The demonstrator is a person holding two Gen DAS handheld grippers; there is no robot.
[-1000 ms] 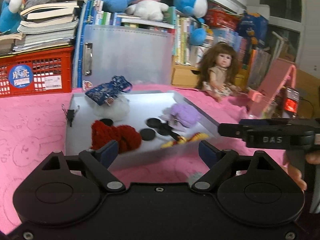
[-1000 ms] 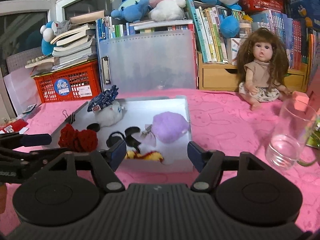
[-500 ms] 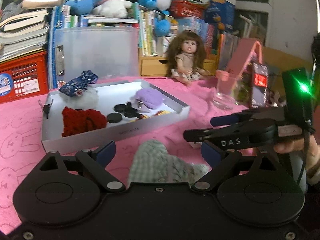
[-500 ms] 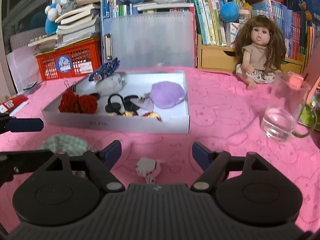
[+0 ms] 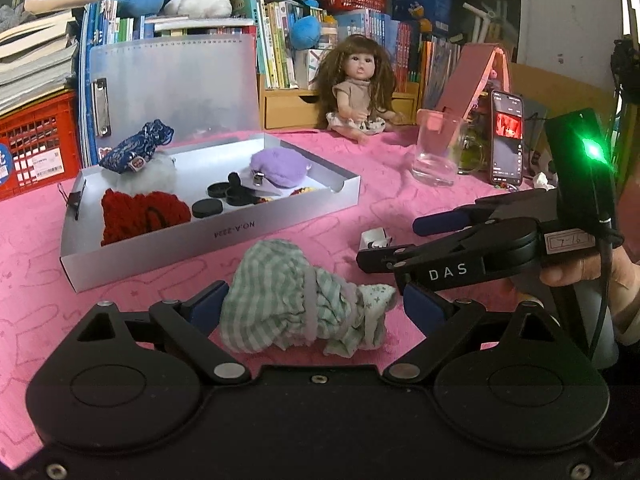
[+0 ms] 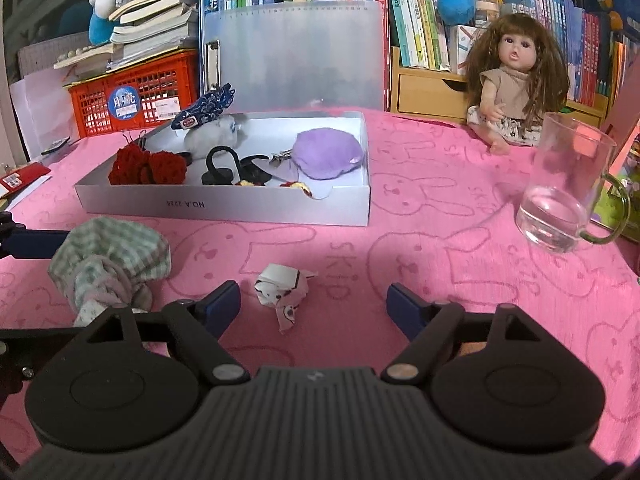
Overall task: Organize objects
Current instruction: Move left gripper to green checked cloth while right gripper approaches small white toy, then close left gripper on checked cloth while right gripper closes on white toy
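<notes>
A green striped cloth bundle [image 5: 296, 300] lies on the pink tablecloth, between the spread fingers of my left gripper [image 5: 314, 306]. That gripper is open and its pads do not press the cloth. A small white folded scrap [image 6: 280, 286] lies just ahead of my right gripper [image 6: 314, 300], which is also open and empty. In the left wrist view the right gripper's fingers [image 5: 400, 258] reach in from the right, beside the scrap [image 5: 374, 238]. Behind both stands the silver tray [image 5: 208, 240] holding a red knitted piece [image 5: 140, 212], a purple pouch [image 5: 280, 166], a blue patterned pouch [image 5: 136, 148] and black discs [image 5: 206, 208].
A glass mug [image 6: 560, 200] stands at the right, with a doll [image 6: 516, 80] sitting behind it. A phone [image 5: 506, 140] leans at the far right. A red crate [image 6: 132, 100], a translucent folder [image 6: 296, 56] and shelves of books close off the back.
Both grippers drew back from the tray and sank toward the table. The green cloth and the white scrap came into view between their fingers. Both pairs of jaws spread a little wider.
</notes>
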